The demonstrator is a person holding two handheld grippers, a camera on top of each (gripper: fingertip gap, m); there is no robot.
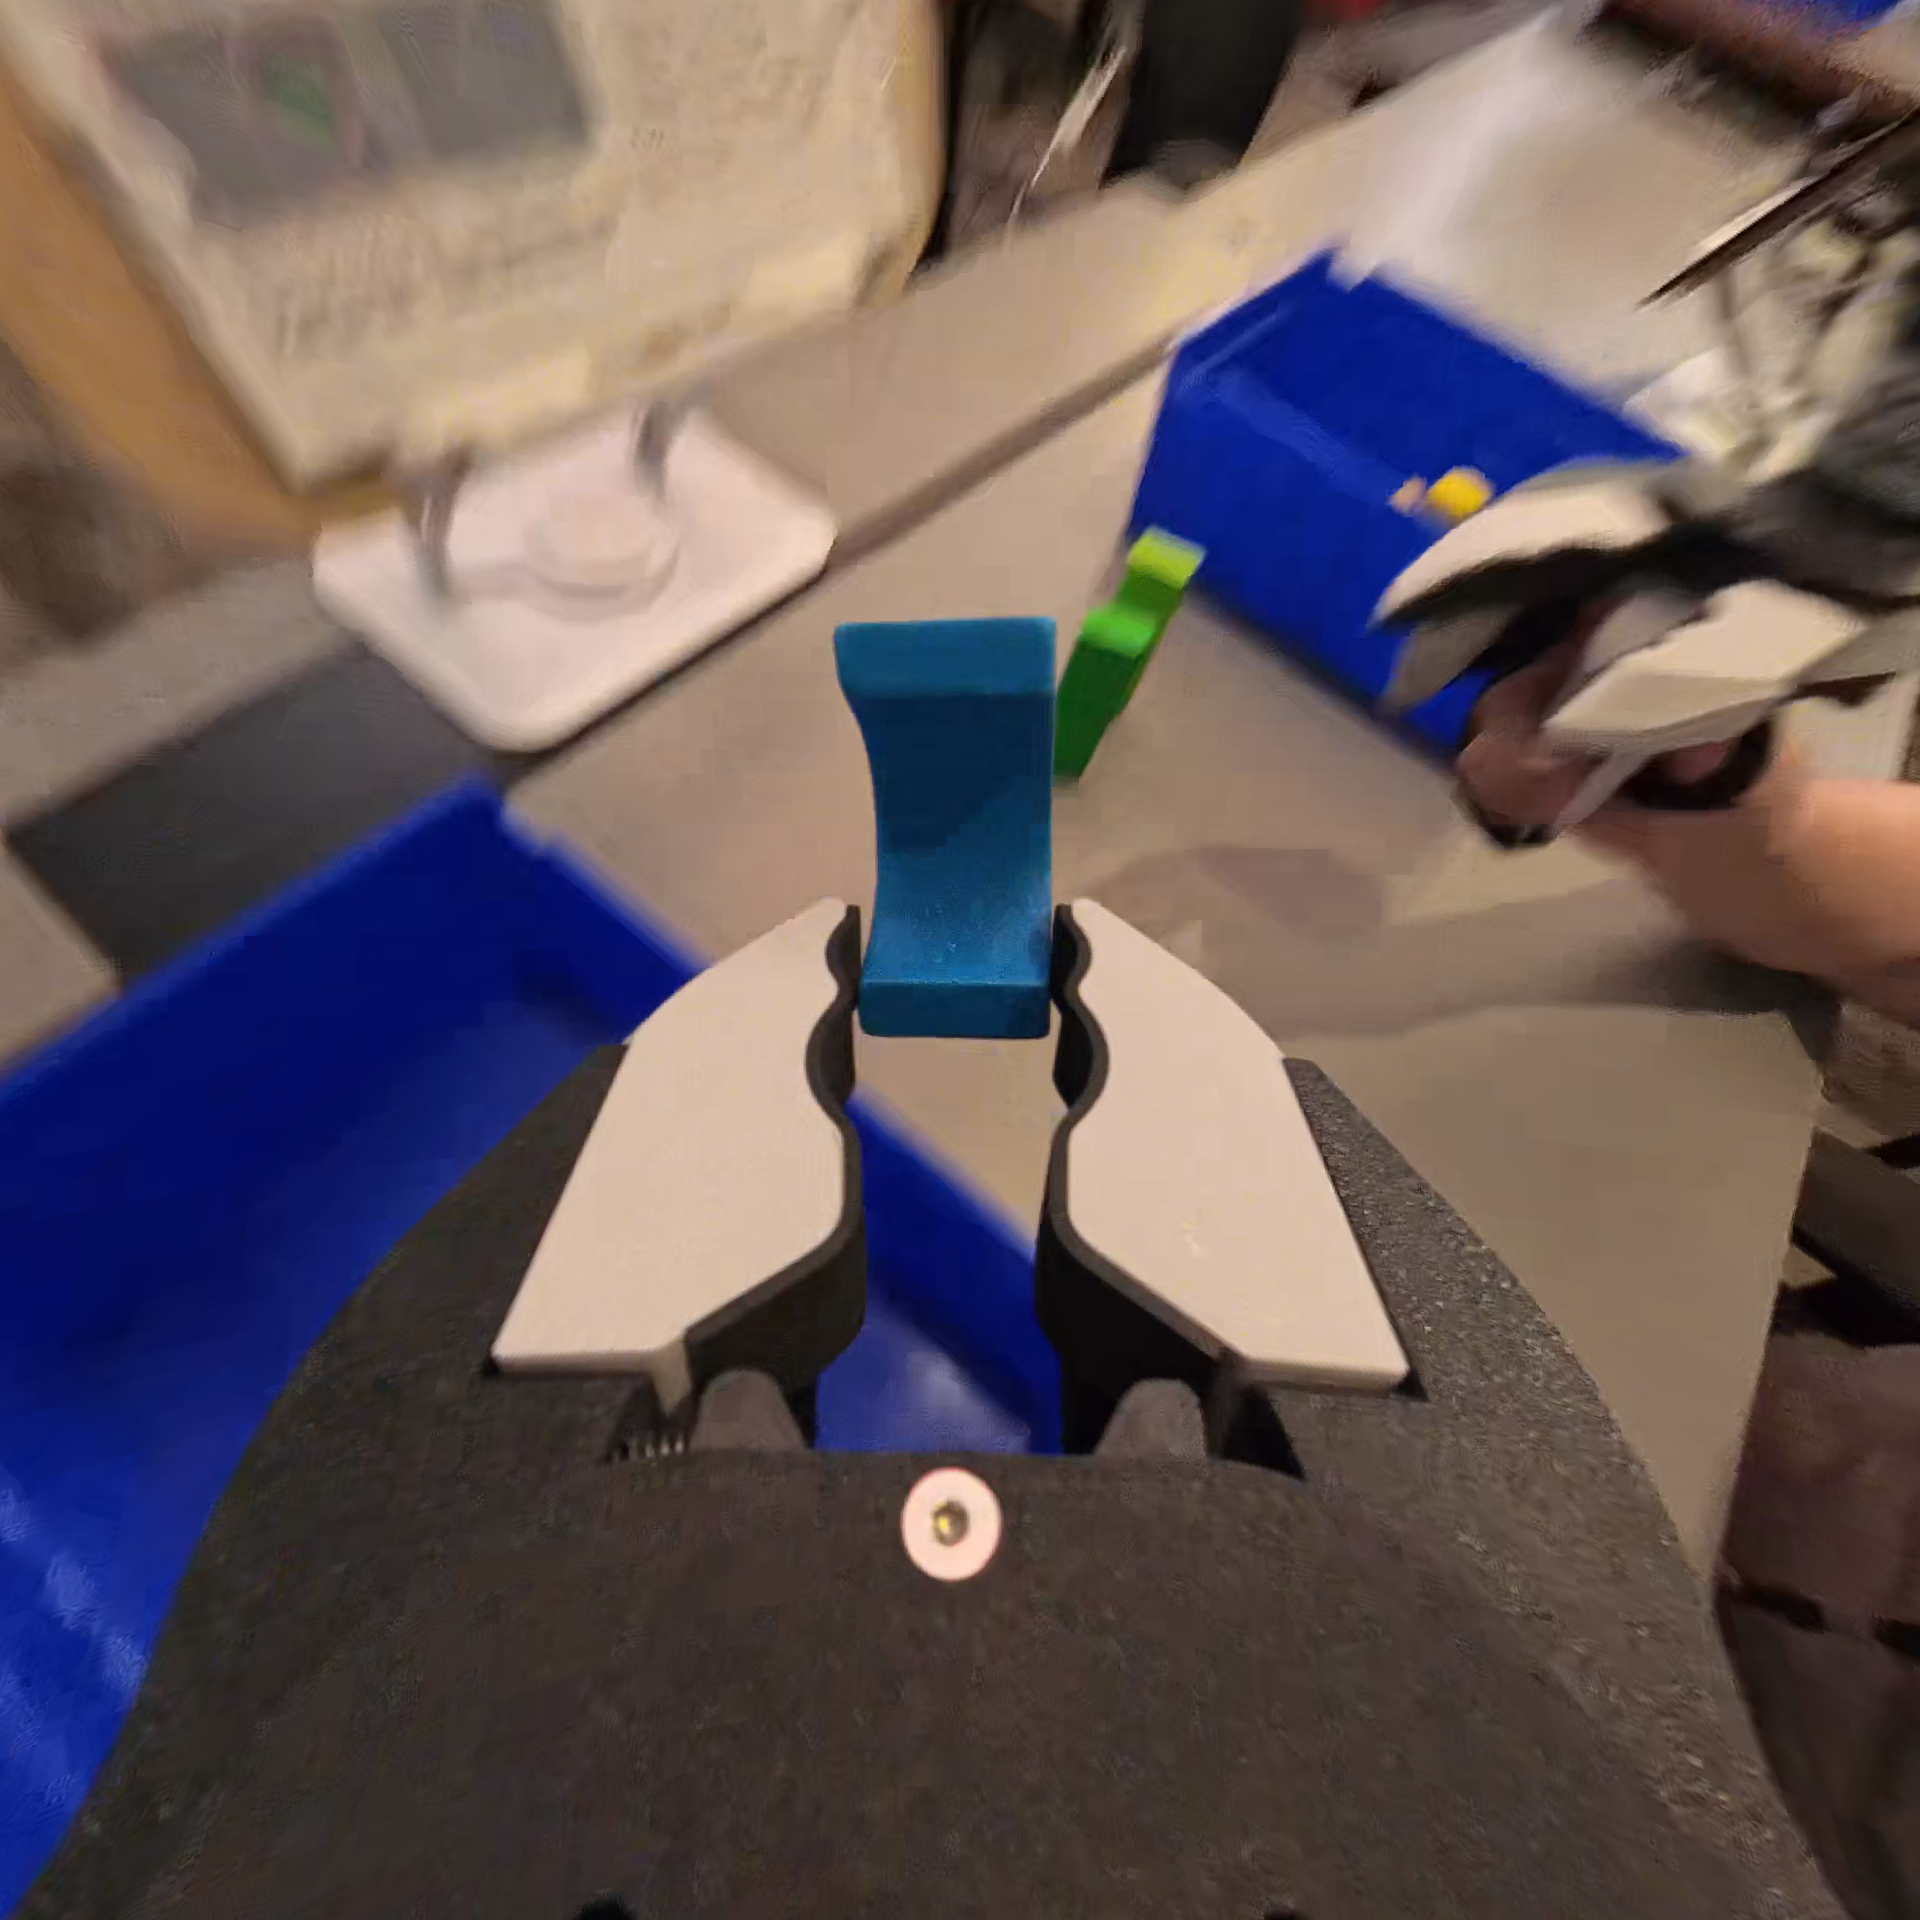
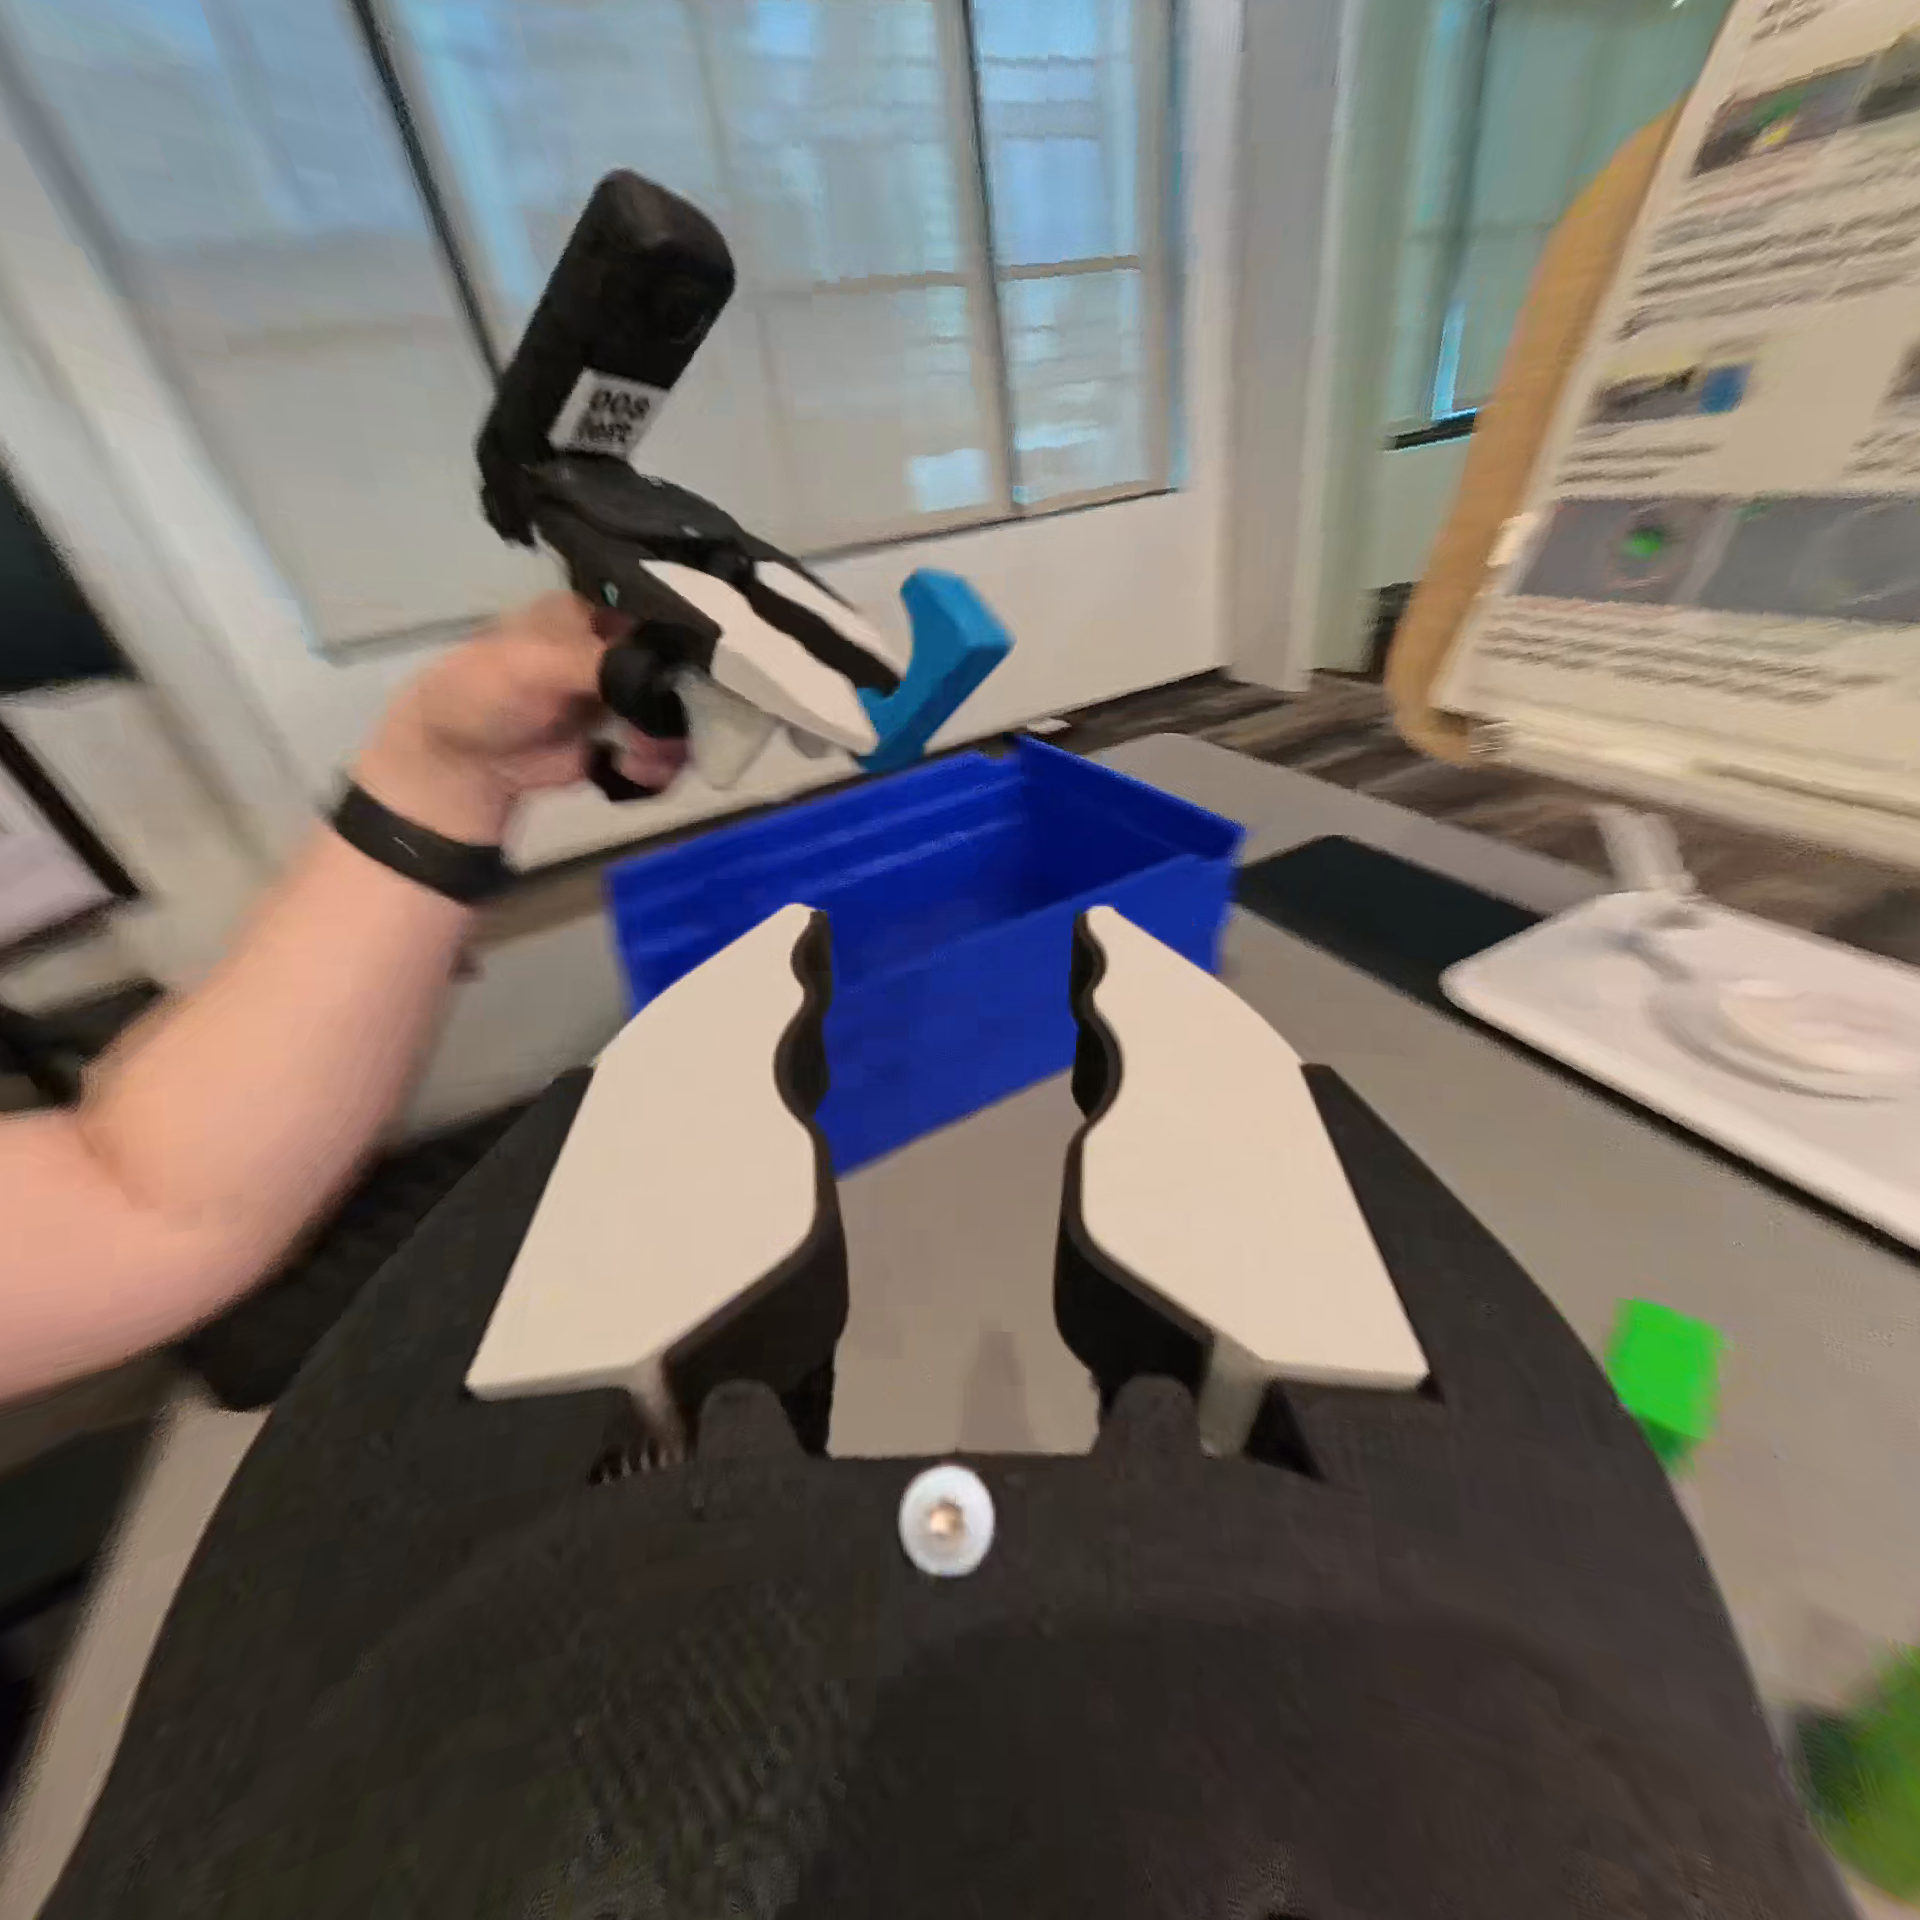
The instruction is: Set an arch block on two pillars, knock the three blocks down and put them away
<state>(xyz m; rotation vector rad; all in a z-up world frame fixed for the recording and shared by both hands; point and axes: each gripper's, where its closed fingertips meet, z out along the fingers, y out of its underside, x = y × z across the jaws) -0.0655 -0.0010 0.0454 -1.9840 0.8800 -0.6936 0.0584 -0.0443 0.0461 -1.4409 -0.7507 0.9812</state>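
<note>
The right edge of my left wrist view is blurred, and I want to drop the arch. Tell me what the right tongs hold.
Observer: Nothing. The right tongs are open and empty.
Operator: Give me the arch's place over the bin.
Observer: The blue arch block, gripped by the left tongs, hangs clear above the blue bin, near its far rim.
Operator: Report the bin's contents.
Observer: The part of its inside that shows holds nothing.

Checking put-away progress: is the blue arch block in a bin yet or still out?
Out: the left gripper holds the blue arch block in the air above the blue bin.
</note>
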